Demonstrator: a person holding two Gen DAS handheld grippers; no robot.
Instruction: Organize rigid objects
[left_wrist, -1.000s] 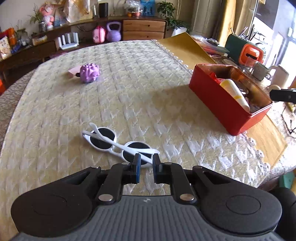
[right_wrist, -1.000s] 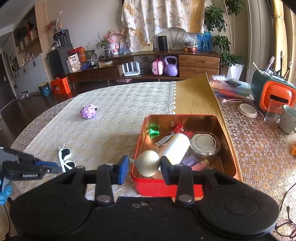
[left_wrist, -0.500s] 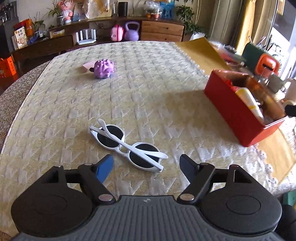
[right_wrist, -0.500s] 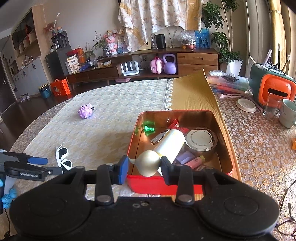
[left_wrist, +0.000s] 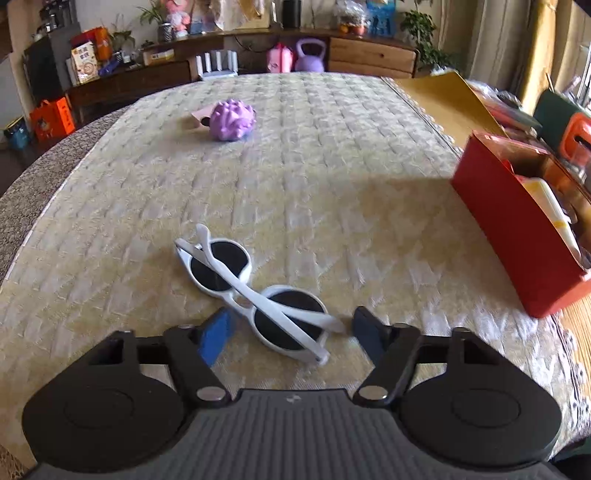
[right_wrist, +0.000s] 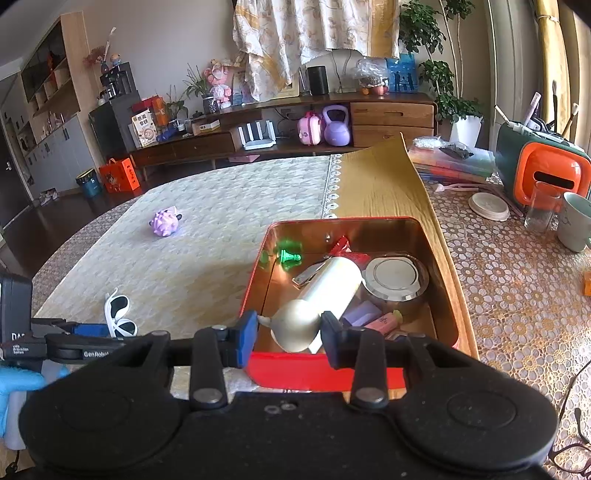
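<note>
I am bringing the left gripper (left_wrist: 290, 338) down over the white sunglasses (left_wrist: 255, 291) at lower centre of its frame. Their long axis is running upper left to lower right; the near lens is lying between jaws that have just been narrowing, without contact. A second ago they were shut, short of the frame. The right gripper (right_wrist: 288, 338) is pinching a cream bulb (right_wrist: 295, 326) above the red box (right_wrist: 255, 288).

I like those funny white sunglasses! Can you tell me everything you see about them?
The white sunglasses have round dark lenses and a shiny frame that looks like plastic. Their arms are folded and crossed over the lenses. They lie flat on the yellowish woven tablecloth, left of the red box. The left tool has just been closing around the nearer lens, one finger on each side, apparently not pressing yet.
</note>
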